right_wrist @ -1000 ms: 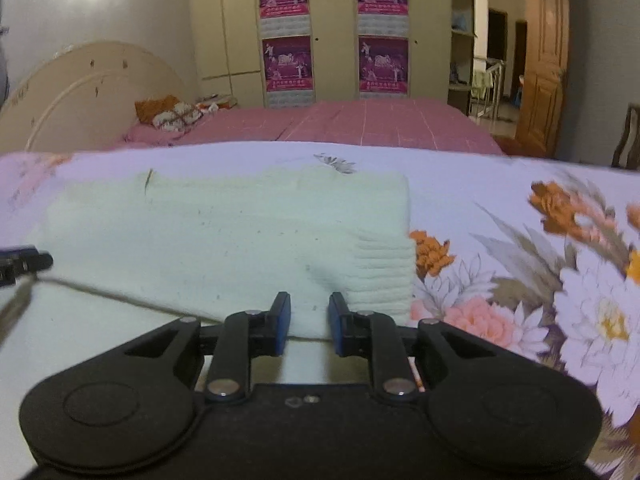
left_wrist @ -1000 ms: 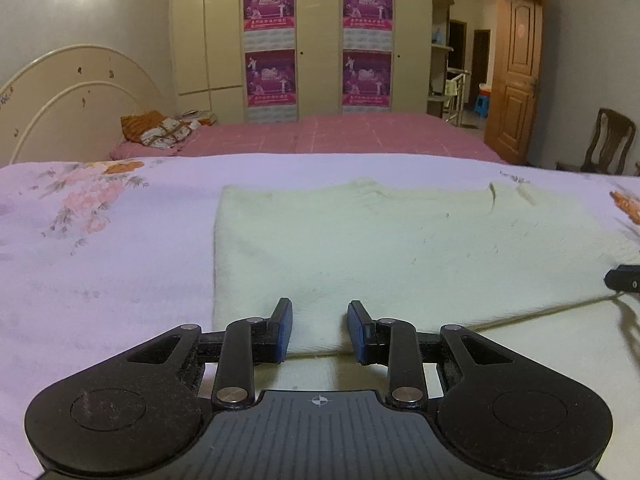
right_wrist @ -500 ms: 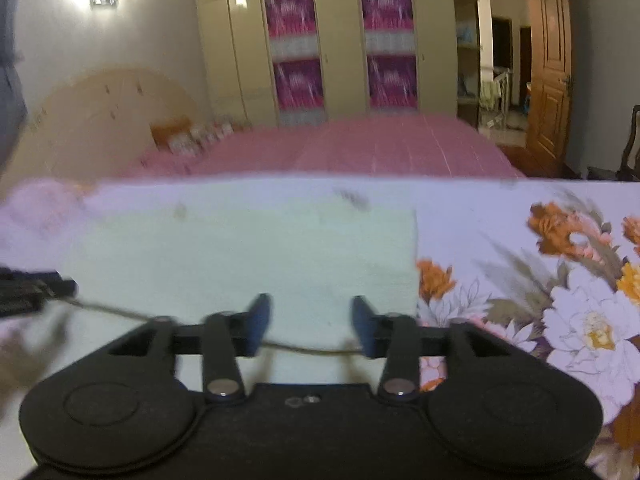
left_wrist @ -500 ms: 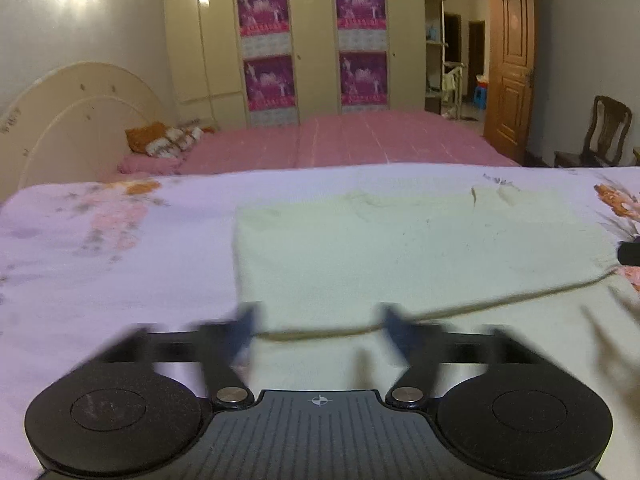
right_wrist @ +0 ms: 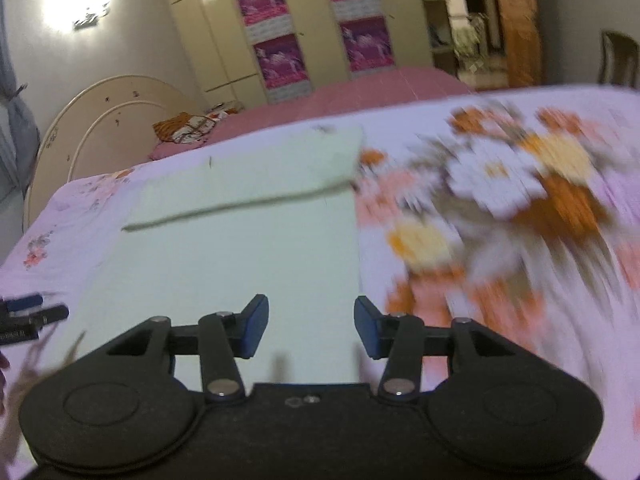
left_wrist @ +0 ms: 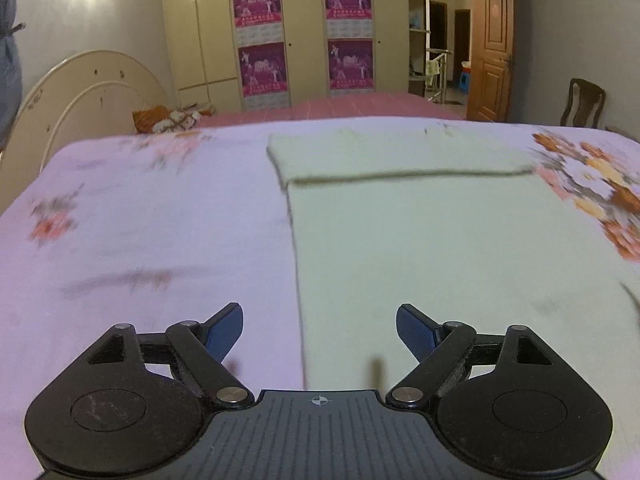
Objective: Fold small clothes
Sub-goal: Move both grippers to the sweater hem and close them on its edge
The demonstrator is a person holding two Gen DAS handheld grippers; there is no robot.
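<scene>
A pale cream knitted garment [left_wrist: 420,240] lies flat on the lilac flowered bedsheet [left_wrist: 140,220], its far part folded over into a flap [left_wrist: 392,152]. My left gripper [left_wrist: 319,316] hovers open above the garment's near left edge, nothing between its blue pads. In the right wrist view the same garment [right_wrist: 240,248] and flap [right_wrist: 260,176] show. My right gripper [right_wrist: 310,308] hangs over the garment's near right edge; its jaws are closing, apart, with nothing between them. The left gripper's fingers [right_wrist: 28,312] show at the left edge.
Beyond this bed stands a second bed with a pink cover [left_wrist: 360,106], a cream headboard [left_wrist: 80,100] and a patterned pillow [left_wrist: 168,118]. A wardrobe with purple posters [left_wrist: 304,40] lines the back wall. A wooden door [left_wrist: 492,52] and chair [left_wrist: 584,104] are far right.
Both grippers let go of the folded edge, opened wide and drew back toward the near side. The flap's edge now lies far ahead. The right view has tilted.
</scene>
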